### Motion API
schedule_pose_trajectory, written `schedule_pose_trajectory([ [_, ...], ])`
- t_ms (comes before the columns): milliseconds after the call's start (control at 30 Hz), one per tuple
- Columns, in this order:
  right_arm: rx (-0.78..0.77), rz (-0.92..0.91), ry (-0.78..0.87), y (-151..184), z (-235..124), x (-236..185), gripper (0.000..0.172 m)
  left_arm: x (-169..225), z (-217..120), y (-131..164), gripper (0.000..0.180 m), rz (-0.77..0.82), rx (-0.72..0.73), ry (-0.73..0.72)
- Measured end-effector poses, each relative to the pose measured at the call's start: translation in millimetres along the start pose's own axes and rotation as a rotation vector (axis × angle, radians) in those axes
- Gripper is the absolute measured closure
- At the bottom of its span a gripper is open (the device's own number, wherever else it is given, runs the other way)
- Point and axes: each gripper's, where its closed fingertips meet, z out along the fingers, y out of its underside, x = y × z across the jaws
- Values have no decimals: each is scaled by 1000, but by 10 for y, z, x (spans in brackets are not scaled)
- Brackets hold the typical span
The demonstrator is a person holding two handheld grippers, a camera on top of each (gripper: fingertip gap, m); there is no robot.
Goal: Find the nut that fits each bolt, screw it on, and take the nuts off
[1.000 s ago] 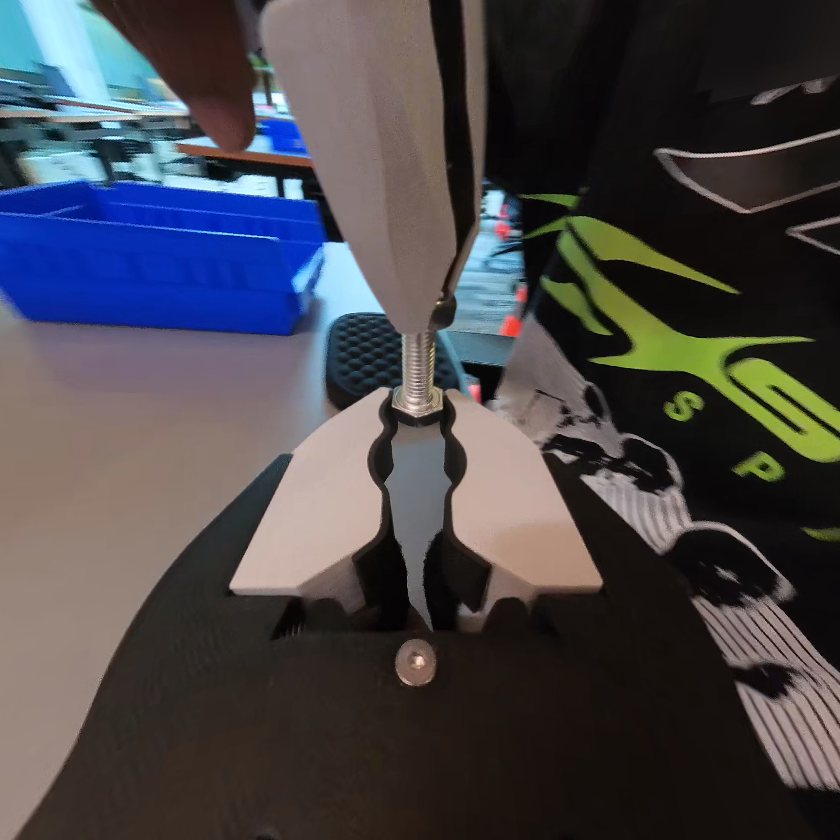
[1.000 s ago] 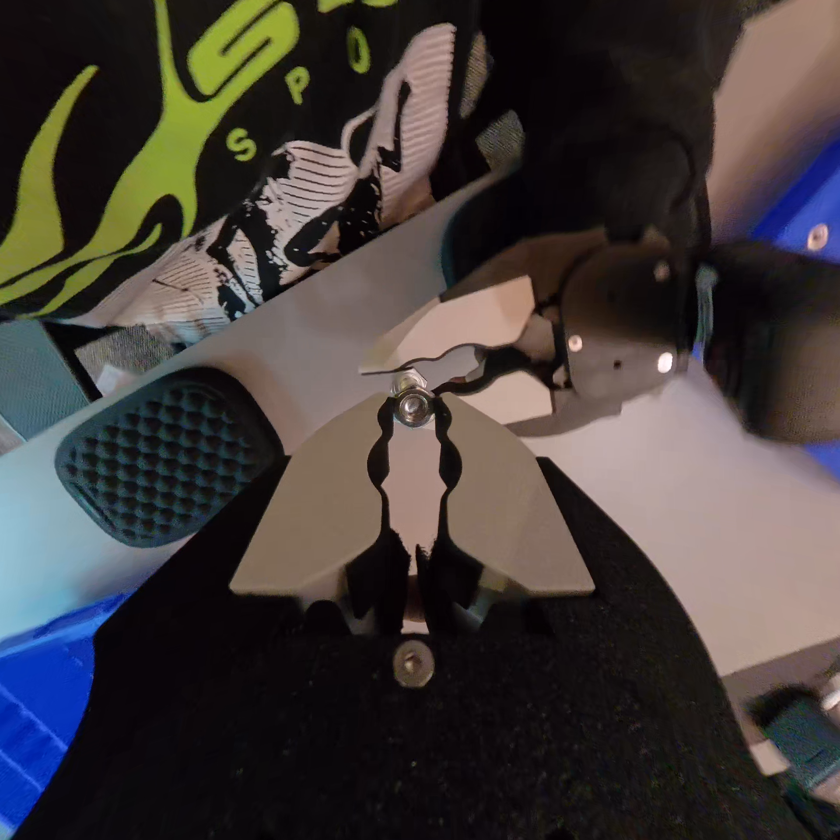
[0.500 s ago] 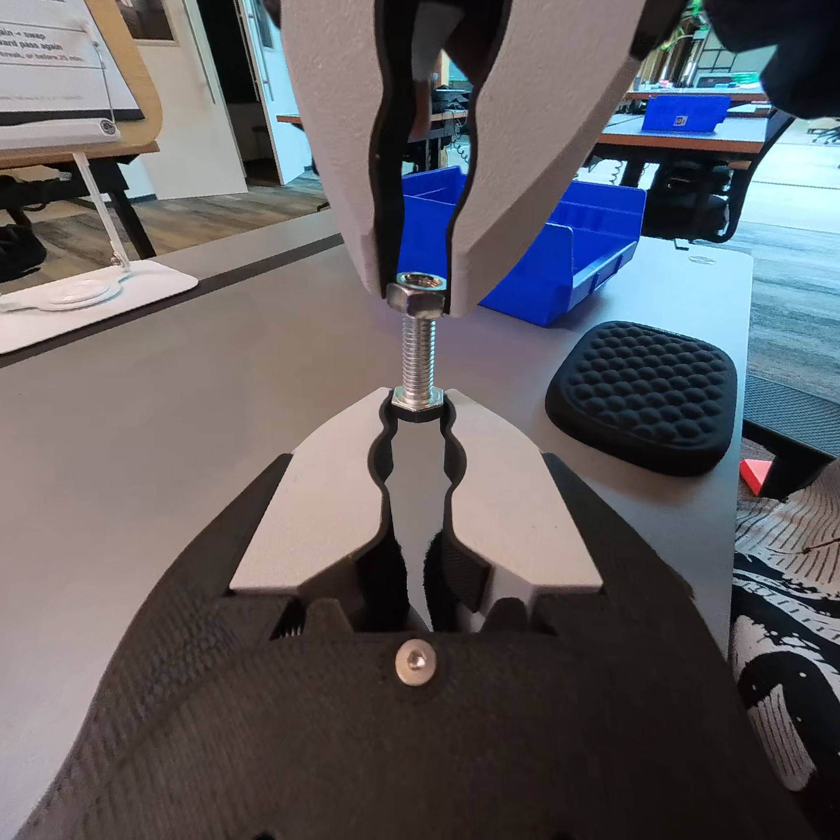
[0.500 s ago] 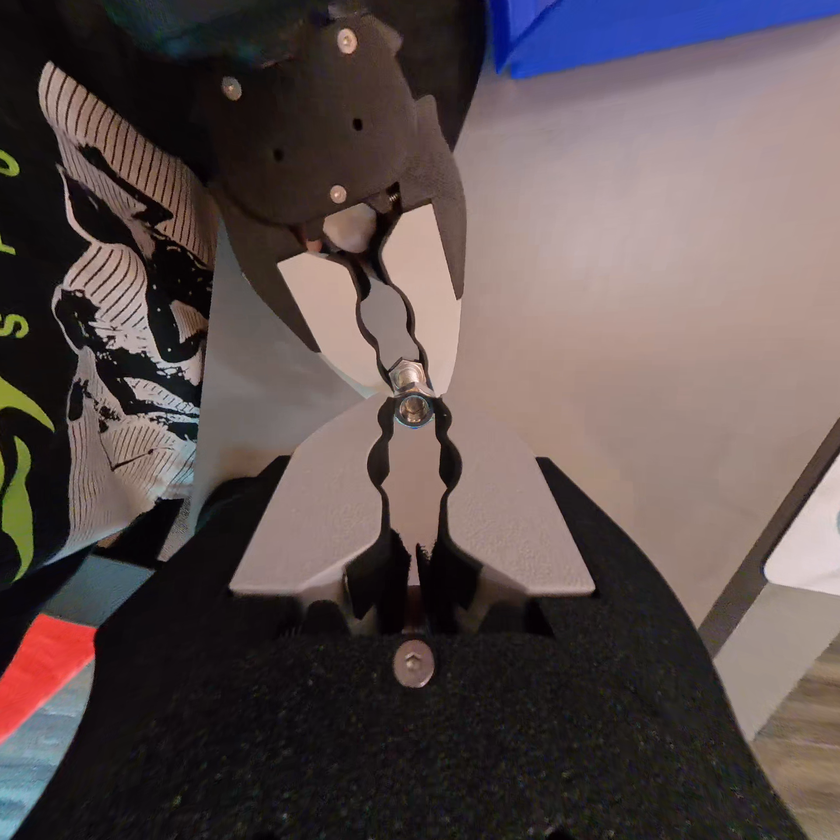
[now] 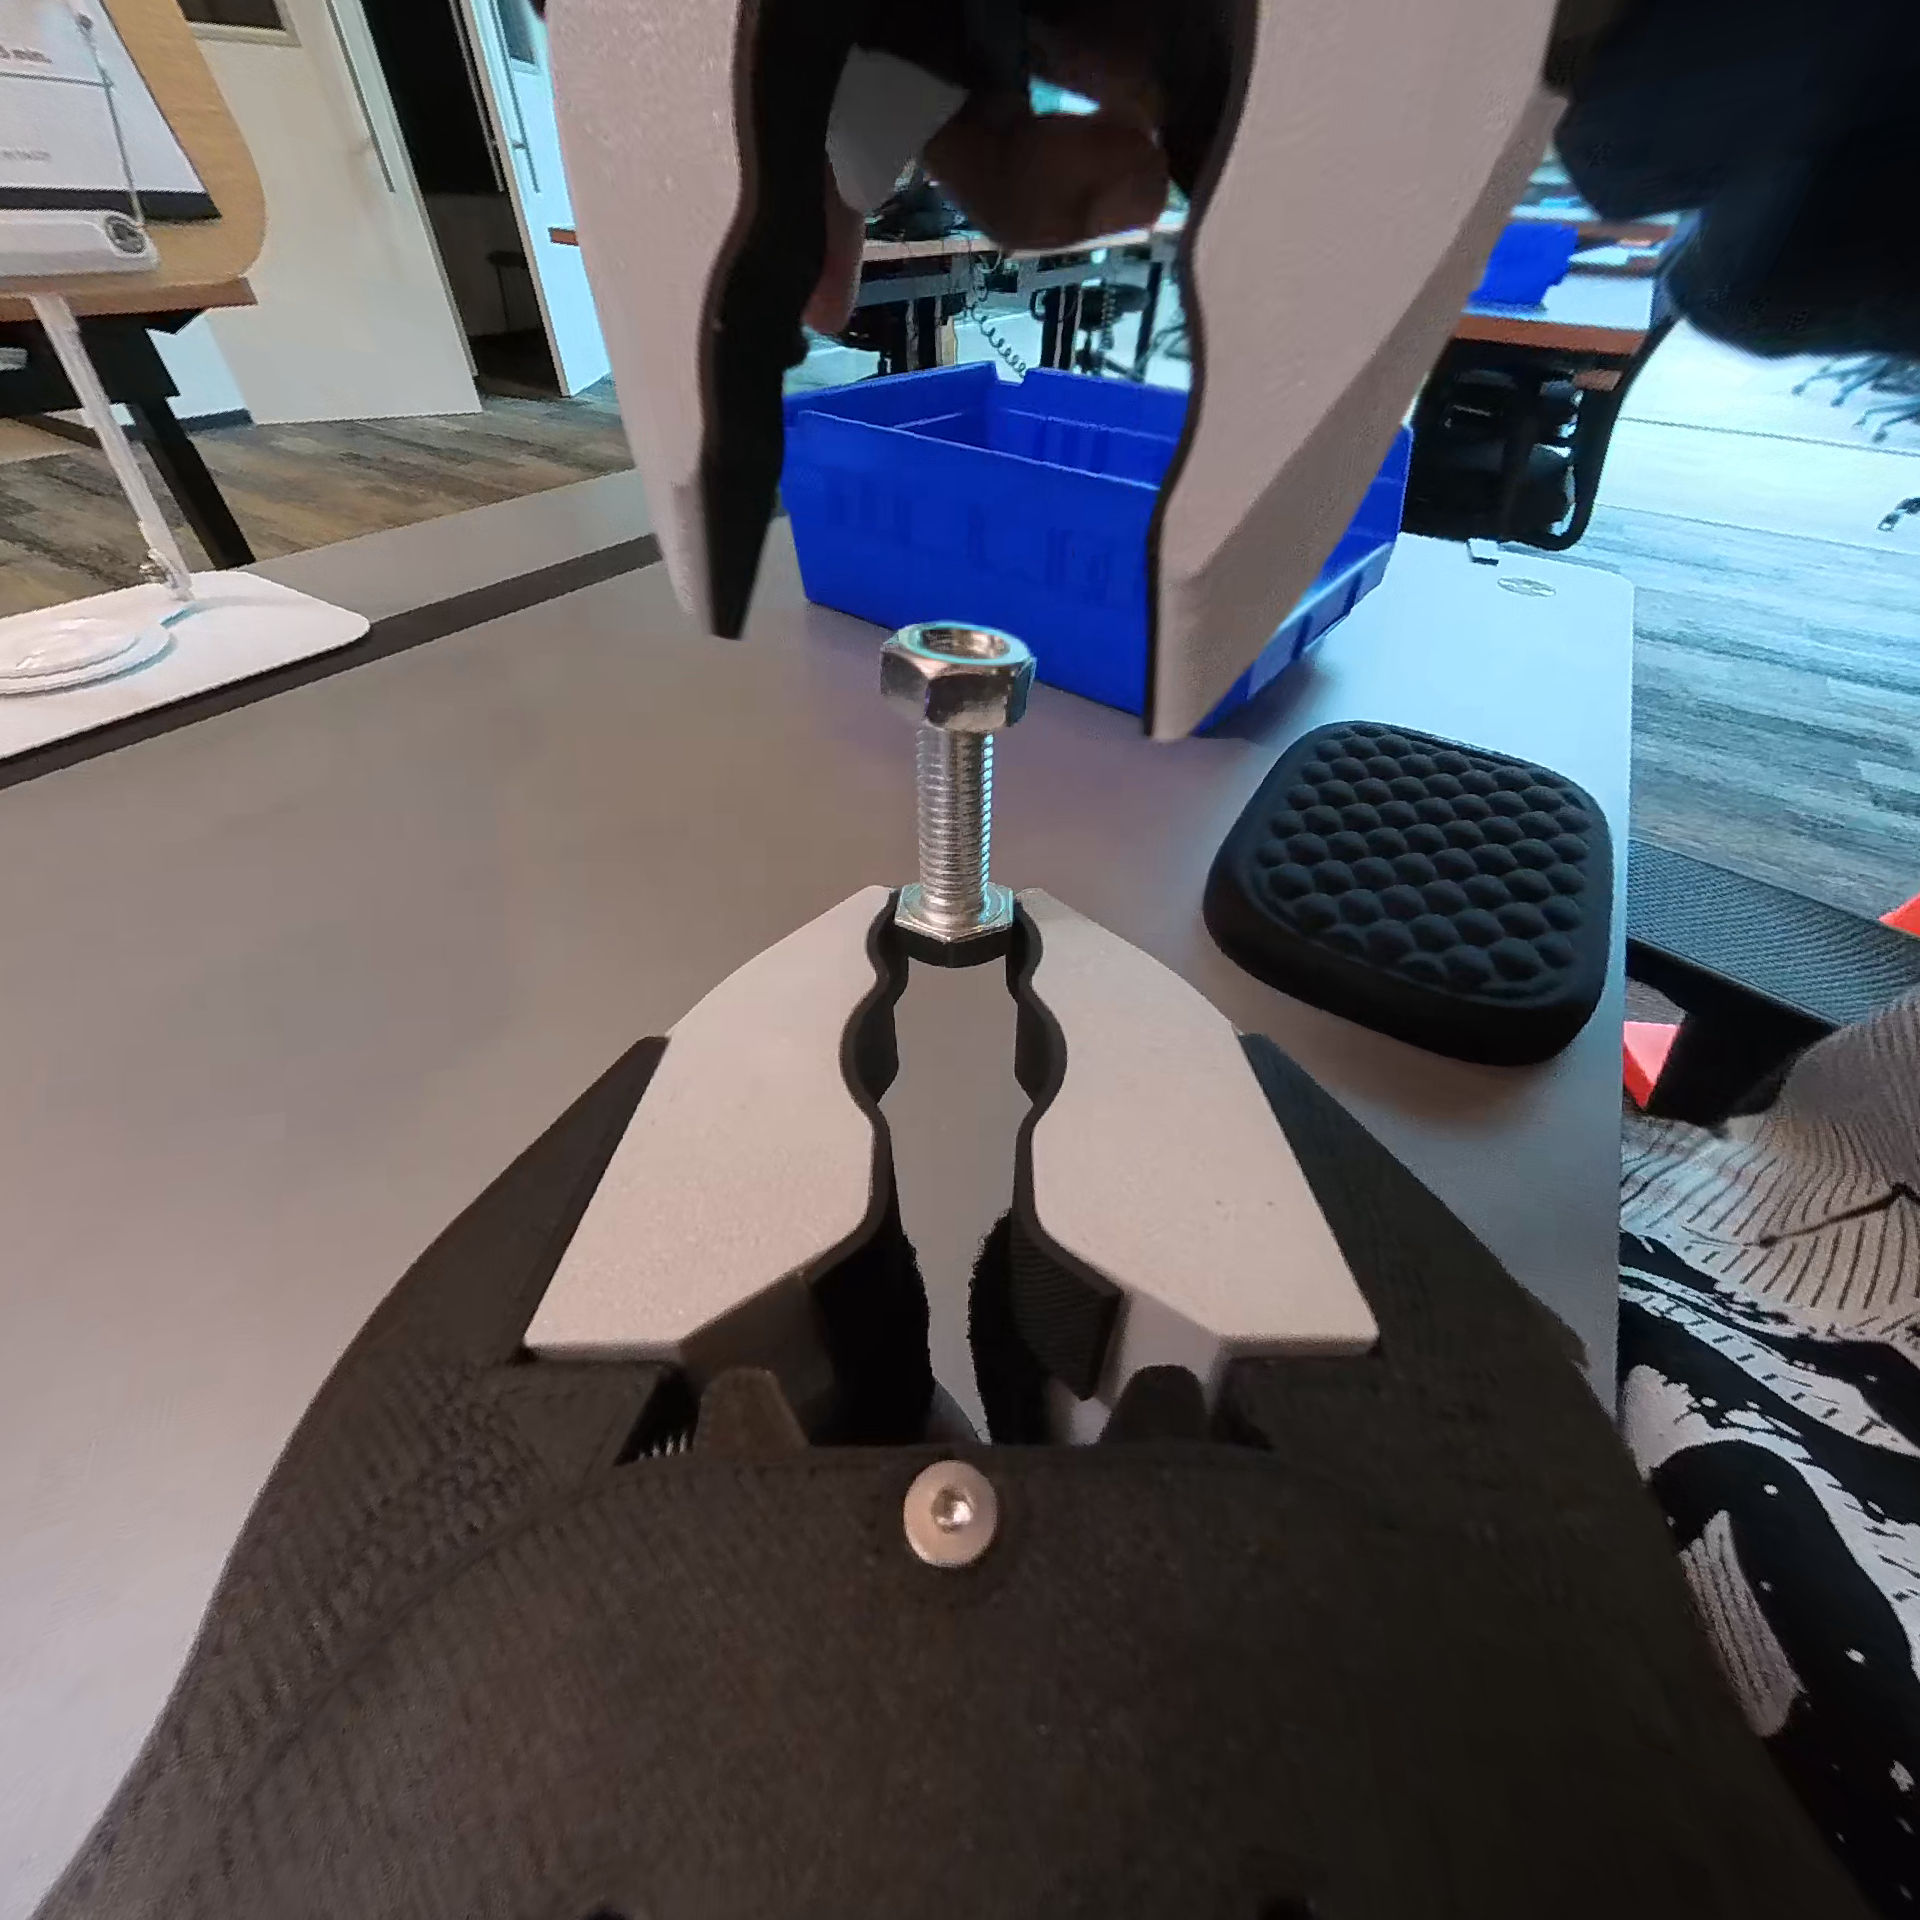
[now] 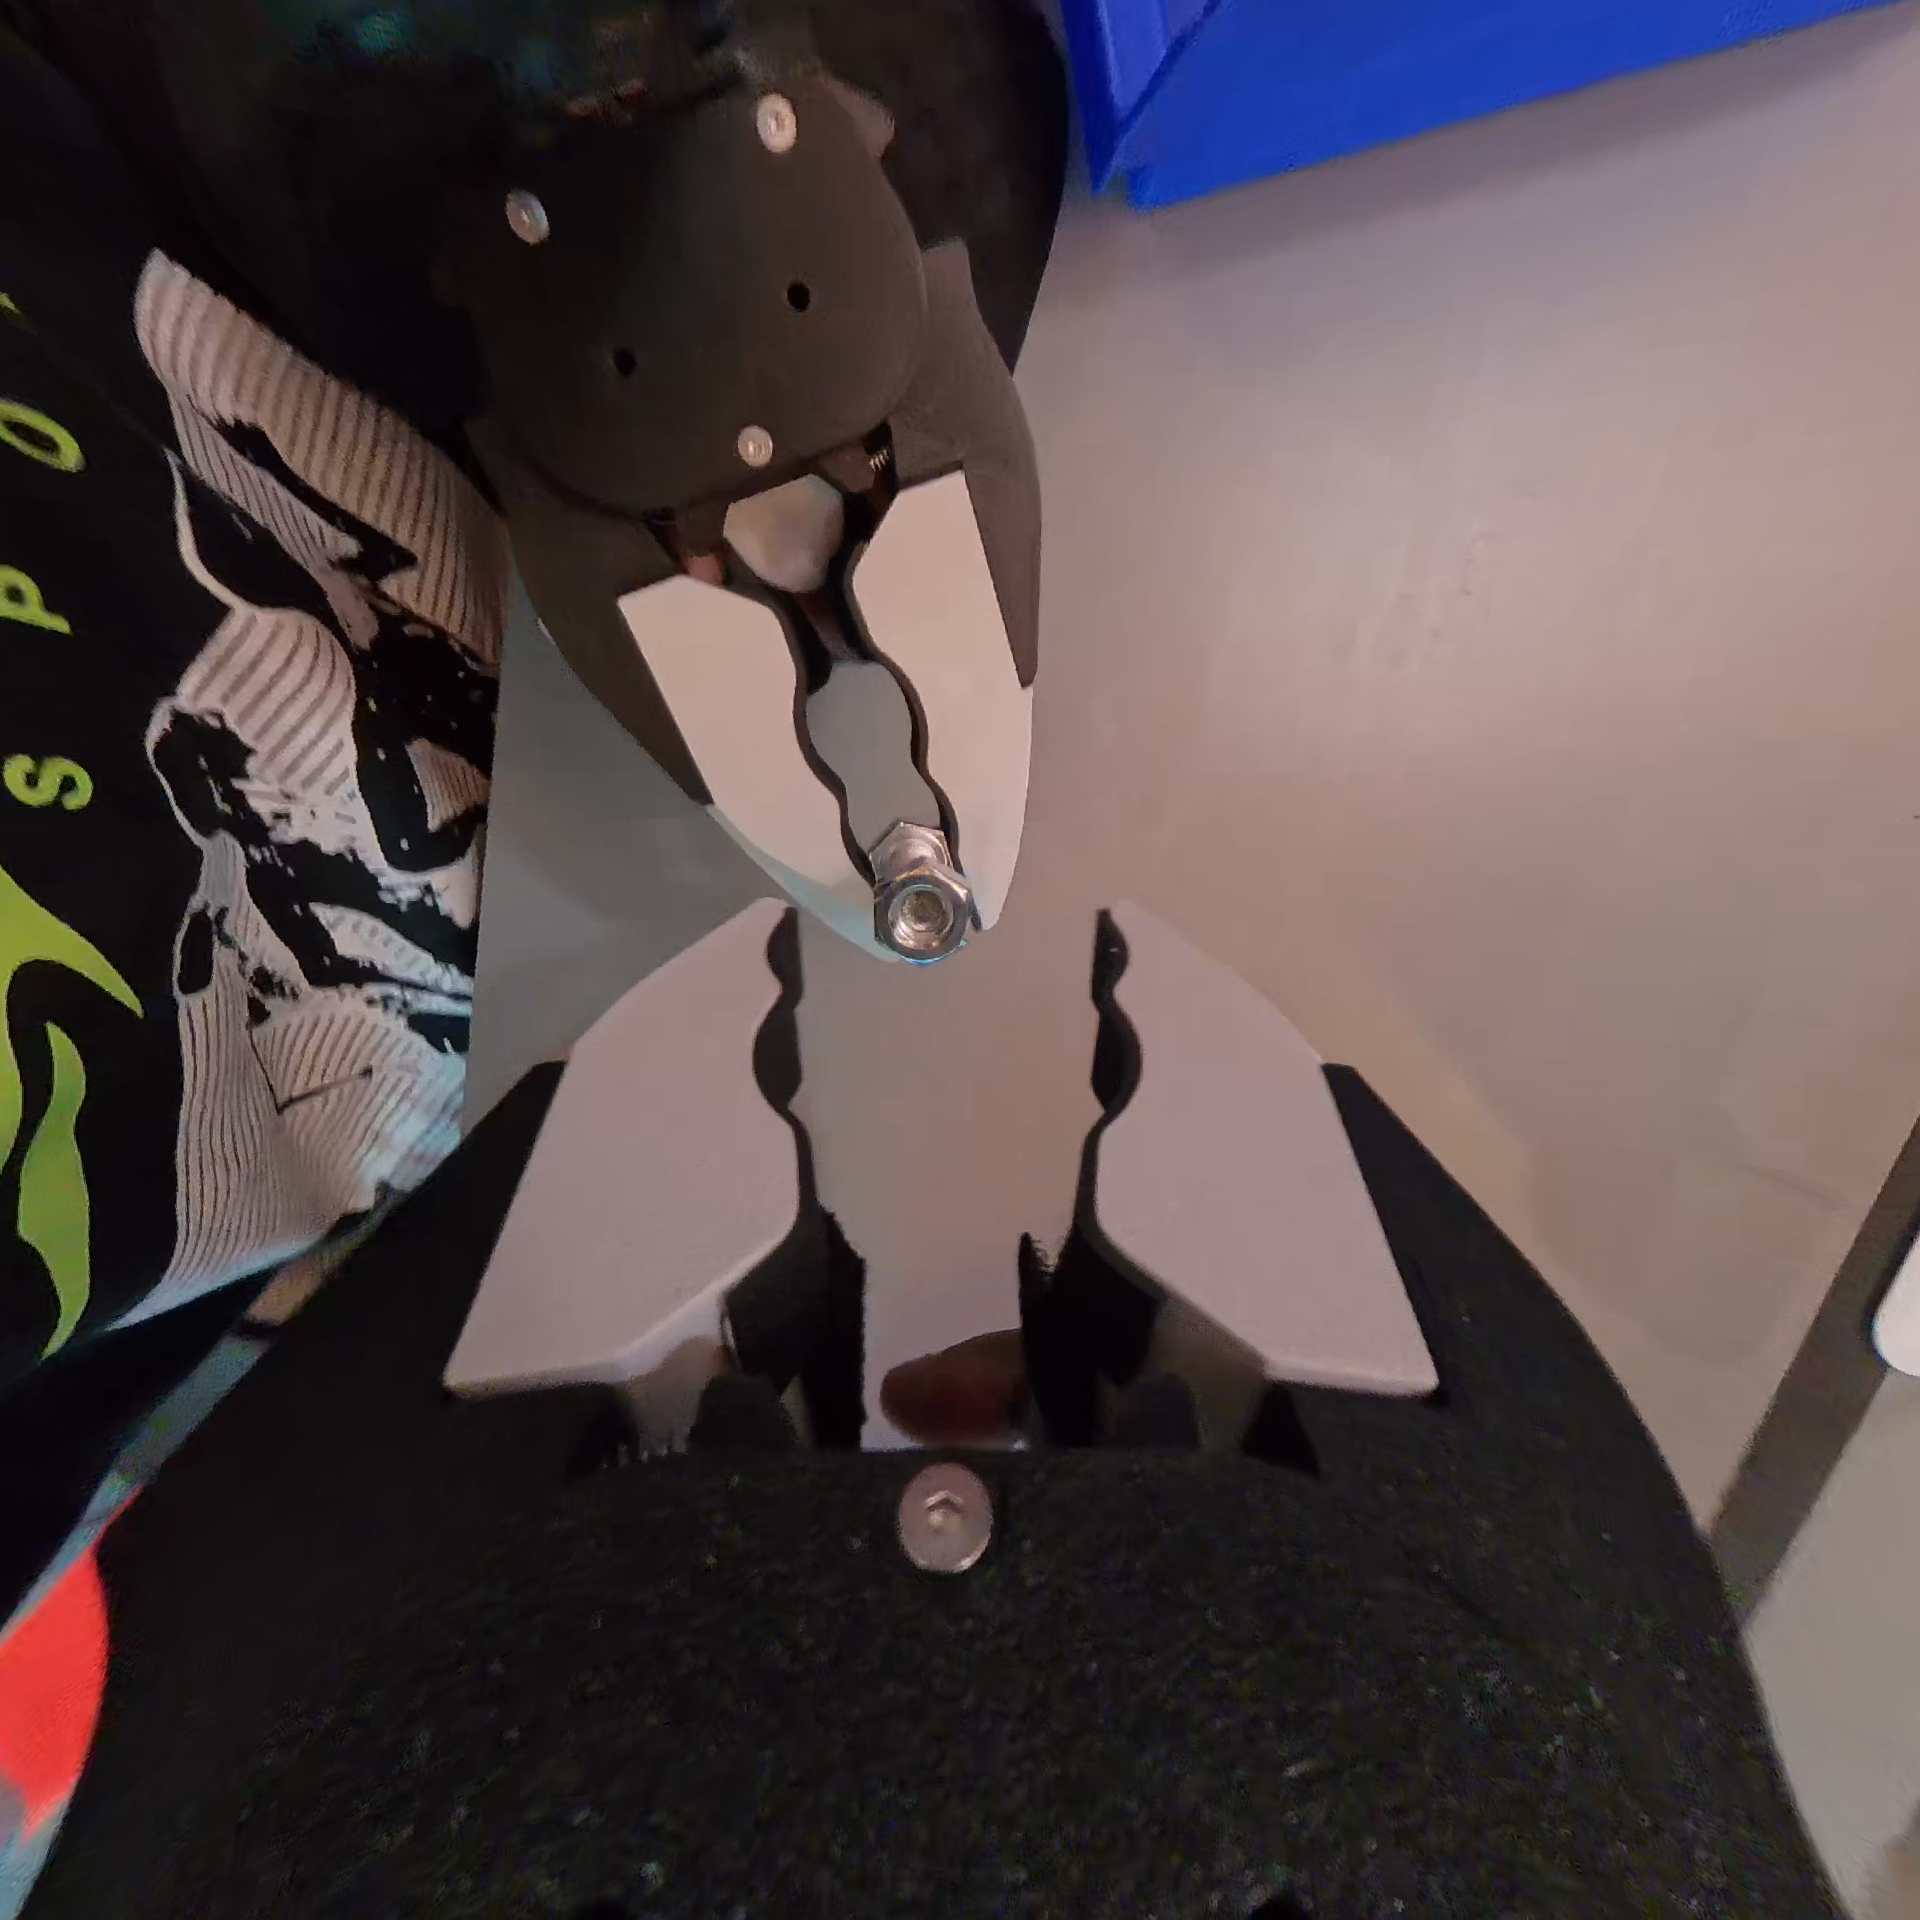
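- The bolt (image 5: pixel 953 821) stands upright above the bench (image 5: pixel 364 883), its hex head clamped at the tips of the left gripper (image 5: pixel 953 930), whose jaws are narrow and pressed on it.
- A nut (image 5: pixel 956 681) sits at the very top of the thread.
- The right gripper (image 5: pixel 940 665) hovers over it, jaws wide and touching nothing.
- Judged step: between turns while working the nut on the thread. Next, the jaws must close squarely on the nut's flats.
- Behind stand a blue bin (image 5: pixel 987 520) and a black pad (image 5: pixel 1413 883).
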Motion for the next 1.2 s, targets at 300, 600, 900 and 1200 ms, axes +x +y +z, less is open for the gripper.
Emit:
schedule_pose_trajectory([
  [300,1093,403,65,-182,-232,18,91,-37,-28,-32,162,-54,38,31],
  [600,1232,459,233,-297,-40,-90,96,-76,-32,-9,163,-66,39,5],
  [900,1226,485,279,-210,-47,-119,113,-100,-19,12,163,-77,27,-5],
  [1200,1187,471,272,-195,-17,34,136,-75,-17,14,163,-57,24,2],
])
